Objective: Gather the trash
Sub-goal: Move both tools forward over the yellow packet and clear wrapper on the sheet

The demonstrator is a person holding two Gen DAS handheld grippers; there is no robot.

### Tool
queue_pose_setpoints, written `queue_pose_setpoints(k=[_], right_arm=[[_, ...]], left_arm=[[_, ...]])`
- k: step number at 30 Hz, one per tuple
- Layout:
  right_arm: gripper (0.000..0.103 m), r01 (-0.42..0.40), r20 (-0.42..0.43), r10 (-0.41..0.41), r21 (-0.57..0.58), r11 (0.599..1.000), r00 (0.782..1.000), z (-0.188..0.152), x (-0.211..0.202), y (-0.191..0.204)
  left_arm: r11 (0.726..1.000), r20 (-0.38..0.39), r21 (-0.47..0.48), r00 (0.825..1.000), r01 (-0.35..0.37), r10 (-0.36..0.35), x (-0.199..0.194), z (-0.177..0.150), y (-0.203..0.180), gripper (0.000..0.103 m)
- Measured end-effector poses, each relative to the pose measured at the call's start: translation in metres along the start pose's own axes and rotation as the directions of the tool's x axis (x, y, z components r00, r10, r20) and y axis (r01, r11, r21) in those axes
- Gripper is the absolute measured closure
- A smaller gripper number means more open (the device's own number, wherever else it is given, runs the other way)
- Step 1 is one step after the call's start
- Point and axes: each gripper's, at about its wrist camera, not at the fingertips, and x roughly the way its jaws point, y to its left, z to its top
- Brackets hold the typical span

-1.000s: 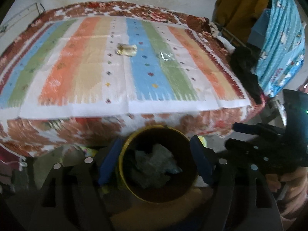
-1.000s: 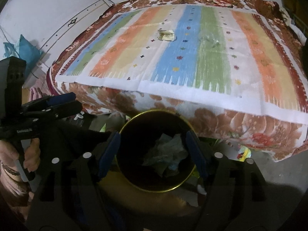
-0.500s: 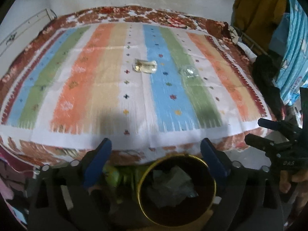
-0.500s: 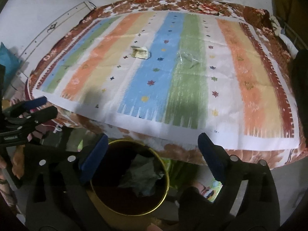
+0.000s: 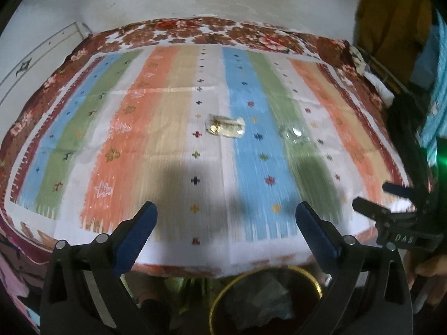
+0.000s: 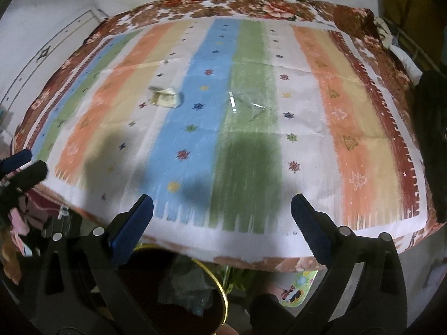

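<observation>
A crumpled gold-and-clear wrapper (image 5: 225, 125) (image 6: 164, 97) lies mid-bed on the striped cloth (image 5: 139, 139) (image 6: 307, 139). To its right on the green stripe rests a clear plastic scrap (image 5: 294, 134) (image 6: 245, 103). A gold-rimmed bin (image 5: 315, 282) (image 6: 223, 293) with crumpled trash inside stands on the floor against the bed's near edge. My left gripper (image 5: 226, 215) hangs open and empty over that edge, well short of the wrapper. My right gripper (image 6: 222, 201) is beside it, its jaws opening with nothing between them, short of the plastic scrap.
A white wall runs behind and left of the bed. Yellow clothing (image 5: 391, 14) and a dark garment (image 5: 405, 128) hang at the right. A colourful wrapper (image 6: 296, 287) lies on the floor under the bed's edge.
Both grippers have moved forward from above the bin to over the bed's near edge, and their jaws have spread wider. The bin has slid to the bottom of each view.
</observation>
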Motion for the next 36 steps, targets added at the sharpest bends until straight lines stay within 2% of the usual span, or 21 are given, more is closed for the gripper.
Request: queue_pose_setpoints(k=[6, 12, 17, 22, 29, 36], right_arm=[[0.009, 0.033, -0.007, -0.032, 0.051, 0.998, 0.999, 0.023, 0.028, -0.016], [0.009, 0.055, 0.008, -0.056, 0.096, 0.994, 0.998, 0.045, 0.048, -0.027], [0.009, 0.106, 0.031, -0.109, 0.087, 0.991, 0.994, 0.064, 0.066, -0.031], [0.009, 0.111, 0.025, -0.115, 0.107, 0.988, 0.993, 0.084, 0.085, -0.035], [0.009, 0.161, 0.017, -0.163, 0.090, 0.983, 0.986, 0.108, 0.114, -0.038], [0.012, 0.184, -0.022, -0.183, 0.112, 0.977, 0.983, 0.119, 0.143, -0.049]], left_arm=[[0.997, -0.031, -0.075, 0.999, 0.017, -0.019, 0.029, 0.023, 0.008, 0.006], [0.990, -0.064, -0.143, 0.998, -0.017, 0.008, 0.063, 0.043, 0.017, 0.006], [0.975, -0.110, -0.223, 0.993, 0.022, -0.047, 0.092, 0.059, 0.022, 0.006], [0.970, -0.113, -0.243, 0.993, 0.005, -0.033, 0.117, 0.080, 0.022, 0.006], [0.964, -0.172, -0.265, 0.984, -0.015, -0.032, 0.158, 0.097, 0.029, 0.006], [0.954, -0.196, -0.299, 0.980, -0.033, -0.028, 0.190, 0.112, 0.030, 0.006]])
